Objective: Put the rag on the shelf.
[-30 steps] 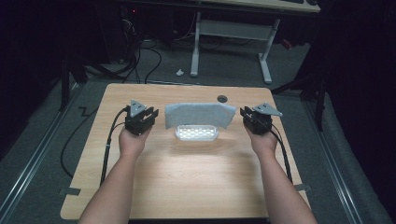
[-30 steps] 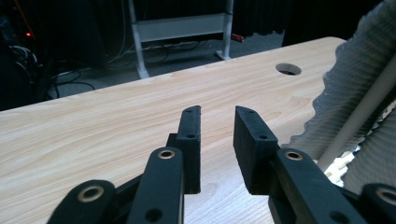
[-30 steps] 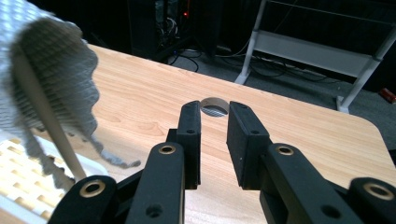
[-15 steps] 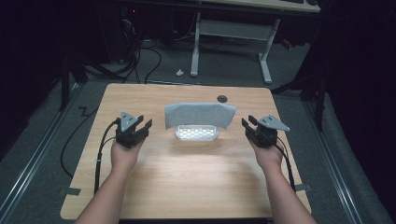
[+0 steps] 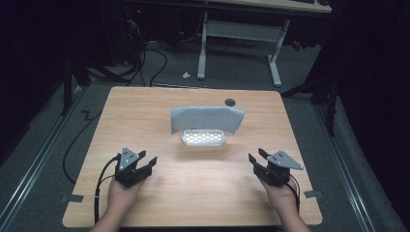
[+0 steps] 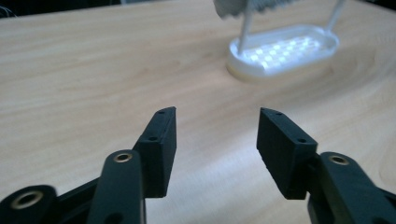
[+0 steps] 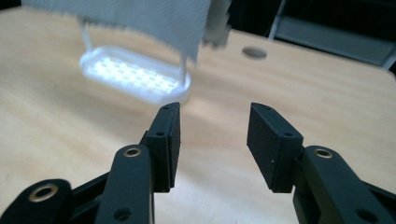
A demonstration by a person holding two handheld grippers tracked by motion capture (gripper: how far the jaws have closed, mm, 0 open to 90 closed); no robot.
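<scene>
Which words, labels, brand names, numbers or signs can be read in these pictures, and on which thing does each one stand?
None: no readable text stands on the grey cloth, the white rack, the wooden table, the left gripper or the right gripper.

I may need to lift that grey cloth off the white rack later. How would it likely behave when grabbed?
The grey cloth drapes over the white rack with its edges hanging, so it is probably floppy and would sag from one pinch point. It looks thin with a frayed corner, so likely light. The rack's slim posts suggest that a sideways tug might drag or tip it.
</scene>
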